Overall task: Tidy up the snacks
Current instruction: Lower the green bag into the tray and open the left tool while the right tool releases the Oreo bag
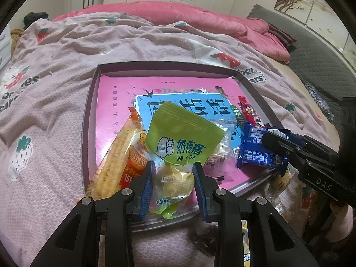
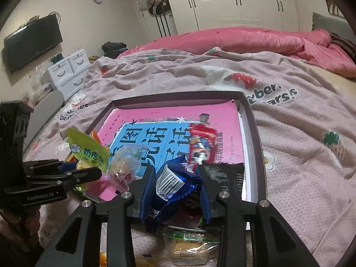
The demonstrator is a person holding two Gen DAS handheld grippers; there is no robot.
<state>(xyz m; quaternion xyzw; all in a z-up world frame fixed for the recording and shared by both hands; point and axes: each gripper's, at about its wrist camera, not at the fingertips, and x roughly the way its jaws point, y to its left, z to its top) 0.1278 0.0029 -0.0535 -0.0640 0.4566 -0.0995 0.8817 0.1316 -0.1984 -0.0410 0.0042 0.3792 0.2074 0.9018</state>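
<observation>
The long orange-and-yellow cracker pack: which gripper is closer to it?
Left. The left gripper, holding the green milk snack pouch, sits right beside the cracker pack; the right gripper is across the tray, at the blue packet.

The green snack pouch (image 1: 178, 140) and blue wrapper (image 2: 171, 184) are looking like shiny, crinkly plastic film. The bedspread (image 1: 66, 71) is reading as soft, matt, nubby cloth, while the box's pink liner (image 1: 120, 102) is gleaming like glossy printed card.

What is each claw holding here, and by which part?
Left claw holds the green snack bag by its lower end; right claw has the blue packet mid-body.
</observation>
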